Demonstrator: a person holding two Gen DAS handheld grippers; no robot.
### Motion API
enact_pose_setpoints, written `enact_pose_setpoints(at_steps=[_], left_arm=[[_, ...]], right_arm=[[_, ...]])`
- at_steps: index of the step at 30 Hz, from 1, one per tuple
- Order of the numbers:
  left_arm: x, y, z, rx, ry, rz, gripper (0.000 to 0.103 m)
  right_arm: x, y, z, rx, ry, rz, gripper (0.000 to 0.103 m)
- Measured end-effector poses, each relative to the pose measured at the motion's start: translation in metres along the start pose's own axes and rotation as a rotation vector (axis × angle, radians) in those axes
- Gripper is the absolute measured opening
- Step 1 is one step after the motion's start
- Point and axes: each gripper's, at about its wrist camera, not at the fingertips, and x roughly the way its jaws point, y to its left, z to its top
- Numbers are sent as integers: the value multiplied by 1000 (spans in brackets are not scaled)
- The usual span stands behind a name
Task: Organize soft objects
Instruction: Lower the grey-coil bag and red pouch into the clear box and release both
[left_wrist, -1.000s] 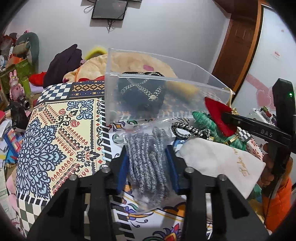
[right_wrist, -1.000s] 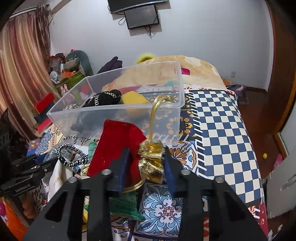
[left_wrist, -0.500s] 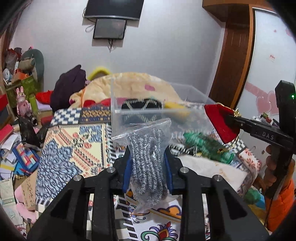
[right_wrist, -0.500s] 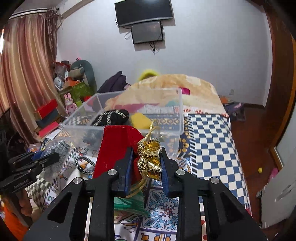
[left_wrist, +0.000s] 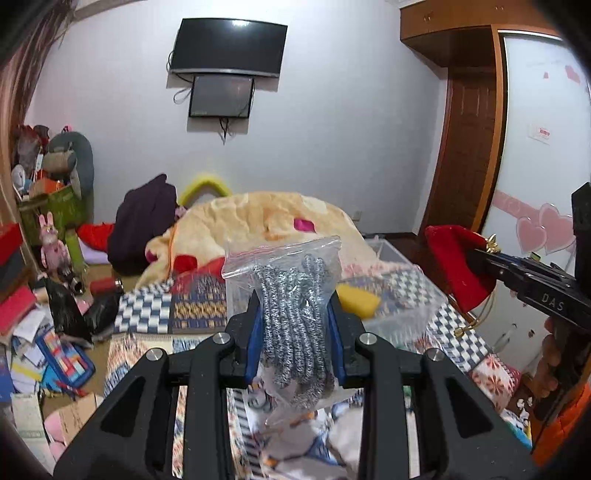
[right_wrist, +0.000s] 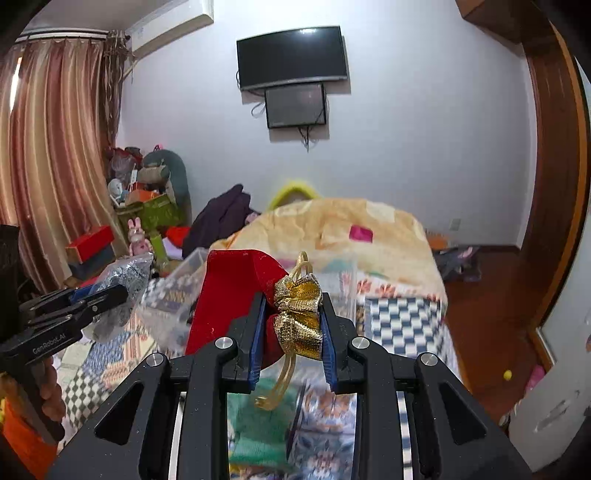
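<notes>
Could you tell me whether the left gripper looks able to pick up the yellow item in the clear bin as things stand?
Probably not: the left gripper is shut on the bagged grey cord, so the yellow item must wait.

Both grippers are hanging in open air above the bed (right_wrist: 402, 317), with nothing but the white wall (left_wrist: 332, 147) ahead at their height. The clear plastic bin (left_wrist: 402, 291) is sitting below and ahead, its open top uncovered. The right gripper (right_wrist: 291, 317), clamped on a red pouch (right_wrist: 229, 291), is crowding the left gripper's (left_wrist: 295, 325) right side; a folded blanket (right_wrist: 351, 229) is rising beyond the bin.
</notes>
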Motion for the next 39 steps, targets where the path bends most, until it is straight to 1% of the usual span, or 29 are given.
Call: enact_pose_setpoints(at_steps=[5, 7, 11, 15, 19, 26, 31, 35, 39], left_arm=[[15, 1, 17, 6, 1, 22, 31], [23, 3, 20, -1, 10, 17, 31], [43, 1, 25, 14, 31, 51, 31], [65, 2, 25, 12, 70, 57, 31], [89, 4, 23, 5, 120, 66, 31], [118, 4, 15, 19, 191, 77, 31], [132, 4, 10, 25, 233, 86, 31], [137, 3, 5, 37, 255, 92, 31], [136, 0, 3, 48, 259, 96, 33]], right_arm=[[11, 1, 17, 3, -26, 3, 24], [16, 3, 21, -5, -26, -5, 24], [29, 9, 24, -23, -13, -14, 24], [48, 14, 22, -42, 26, -6, 24], [72, 24, 16, -63, 86, 3, 24], [101, 30, 5, -116, 183, 5, 24], [116, 34, -4, -161, 254, -5, 24], [120, 33, -6, -175, 288, 2, 25], [120, 31, -7, -174, 310, 5, 25]])
